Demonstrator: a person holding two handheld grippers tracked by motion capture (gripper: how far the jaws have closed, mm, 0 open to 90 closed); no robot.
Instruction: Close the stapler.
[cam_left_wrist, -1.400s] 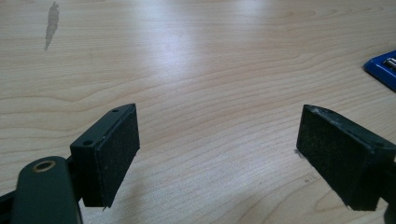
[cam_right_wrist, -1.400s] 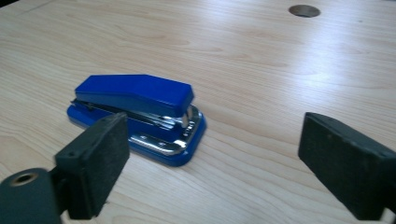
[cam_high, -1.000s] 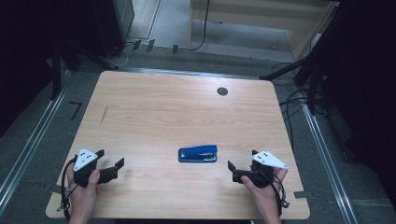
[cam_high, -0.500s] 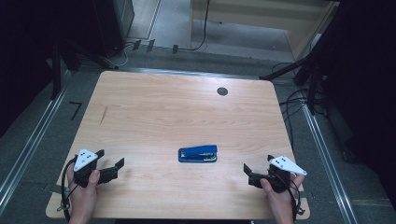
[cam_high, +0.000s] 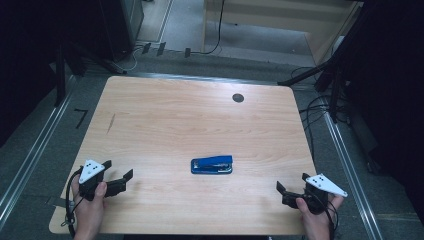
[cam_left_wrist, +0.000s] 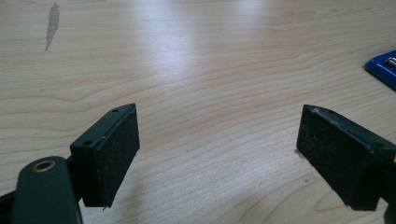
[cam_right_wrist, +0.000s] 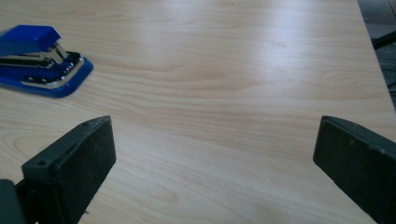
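A blue stapler (cam_high: 212, 164) lies flat on the wooden table (cam_high: 200, 115), a little nearer than the middle. My left gripper (cam_high: 120, 170) rests near the front left corner, open, with nothing between its jaws. In the left gripper view the open left gripper (cam_left_wrist: 218, 116) frames bare wood, and a corner of the stapler (cam_left_wrist: 384, 67) shows at the right edge. My right gripper (cam_high: 291, 180) sits at the front right corner, well to the right of the stapler. It is open in the right gripper view (cam_right_wrist: 215, 126), with the stapler (cam_right_wrist: 39, 60) far off at the upper left.
A round dark grommet (cam_high: 238, 98) is set in the far right part of the table. A dark smear (cam_high: 110, 123) marks the wood at the left. Cables (cam_high: 320, 112) and metal floor rails (cam_high: 345, 165) run beside the table's right edge.
My right gripper has moved right and toward the near edge, away from the stapler. The left gripper and the stapler have stayed where they were.
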